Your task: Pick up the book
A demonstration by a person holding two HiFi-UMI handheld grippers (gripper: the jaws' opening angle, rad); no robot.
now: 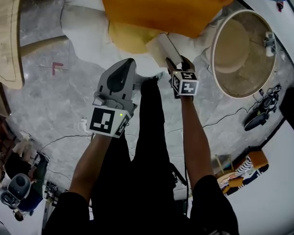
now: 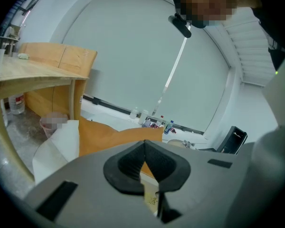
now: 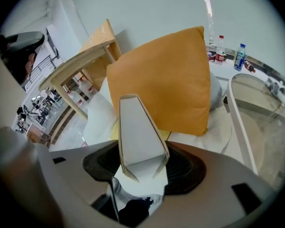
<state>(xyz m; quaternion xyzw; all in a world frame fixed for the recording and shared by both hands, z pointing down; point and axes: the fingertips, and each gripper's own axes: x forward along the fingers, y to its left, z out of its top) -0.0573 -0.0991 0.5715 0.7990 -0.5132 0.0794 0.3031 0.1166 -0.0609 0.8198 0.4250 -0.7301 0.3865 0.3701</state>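
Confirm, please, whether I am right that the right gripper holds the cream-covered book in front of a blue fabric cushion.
Not quite: the fabric cushion is orange, not blue, as the right gripper view shows. The right gripper does hold the cream-covered book in front of it.

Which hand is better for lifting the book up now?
Right. The right gripper grips the book between its jaws; the left gripper is shut and holds nothing.

No word or number can be read anywhere. The bottles (image 3: 239,57) carry labels too small to make out, and the dark print low on the book (image 3: 137,141) is only a blot. A red corner mark (image 1: 56,66) on the floor (image 1: 63,102) is a plain angle with no lettering.
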